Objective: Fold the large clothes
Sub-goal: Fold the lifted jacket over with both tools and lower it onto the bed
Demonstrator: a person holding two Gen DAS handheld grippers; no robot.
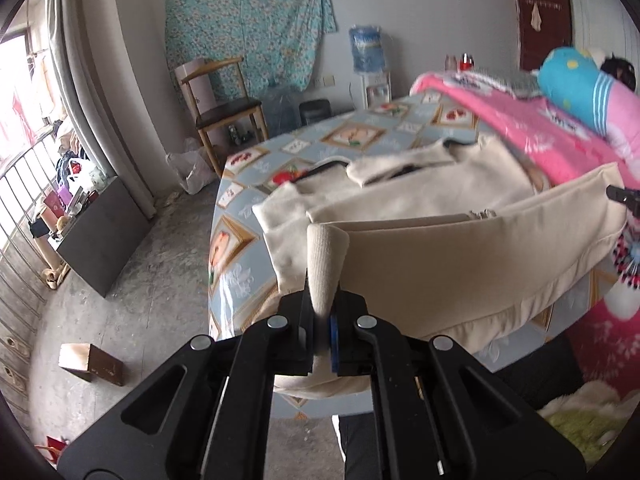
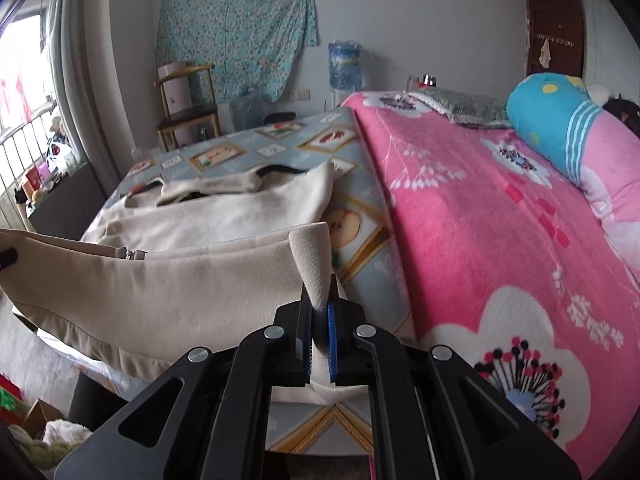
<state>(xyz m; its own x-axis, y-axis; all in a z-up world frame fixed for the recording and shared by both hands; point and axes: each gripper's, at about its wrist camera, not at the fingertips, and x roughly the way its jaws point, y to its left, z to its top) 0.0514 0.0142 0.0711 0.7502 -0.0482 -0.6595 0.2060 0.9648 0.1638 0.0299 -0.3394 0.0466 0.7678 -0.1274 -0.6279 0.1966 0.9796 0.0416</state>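
Two tools, left and right, each clamped on one cream garment's hem corner.

I had the garment stretched between the two tools — its near hem raised off the table, the left gripper pinching one corner and the right gripper the other. The rest of it lay on the table beyond, collar end farthest from me. To the right of the table, touching its edge, was the bed with its blanket, a long pillow at the far right. Behind the table stood a chair at the left and a water dispenser against the wall — a cloth hung between them
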